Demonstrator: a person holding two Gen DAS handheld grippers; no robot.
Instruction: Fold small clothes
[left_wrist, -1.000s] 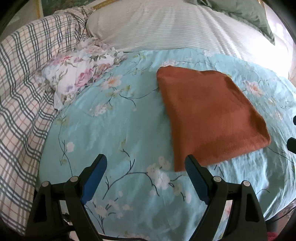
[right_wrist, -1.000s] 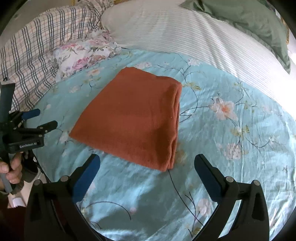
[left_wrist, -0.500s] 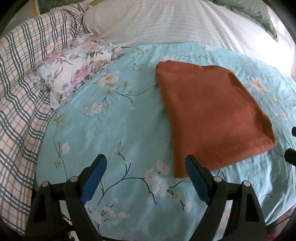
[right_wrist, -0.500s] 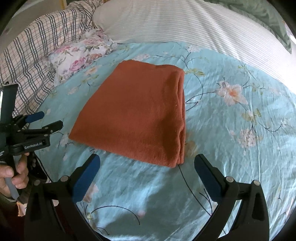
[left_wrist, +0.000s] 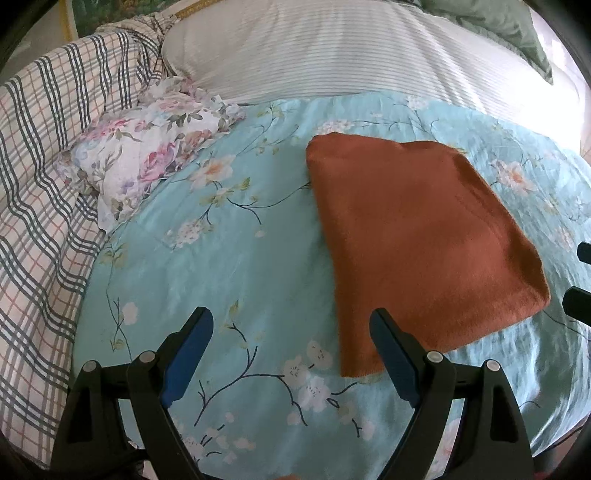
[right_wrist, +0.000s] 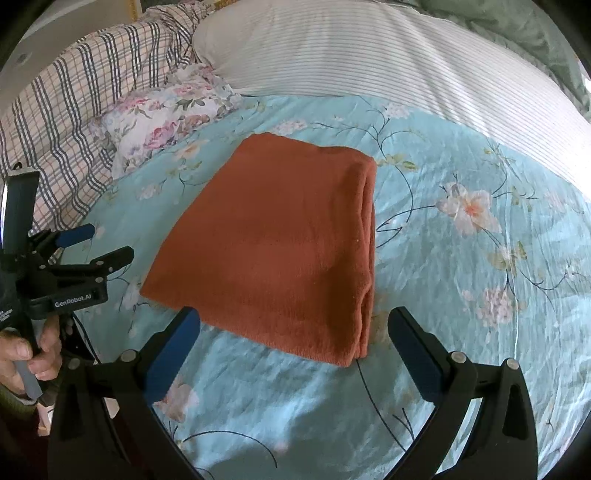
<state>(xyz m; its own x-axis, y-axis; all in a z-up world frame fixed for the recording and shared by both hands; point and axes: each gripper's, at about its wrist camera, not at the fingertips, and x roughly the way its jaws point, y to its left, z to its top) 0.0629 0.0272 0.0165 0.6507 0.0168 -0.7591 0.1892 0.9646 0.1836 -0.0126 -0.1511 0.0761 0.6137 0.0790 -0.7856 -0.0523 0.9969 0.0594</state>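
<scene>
We saw a big blue flowered bedsheet with a folded rust-orange cloth lying flat in its middle. It might be a small sweater. Our left gripper and right gripper hung wide open just above it, holding nothing.

Bed with teal floral sheet; floral pillow at far left edge, plaid blanket beside it, striped pillow along far edge.
</scene>
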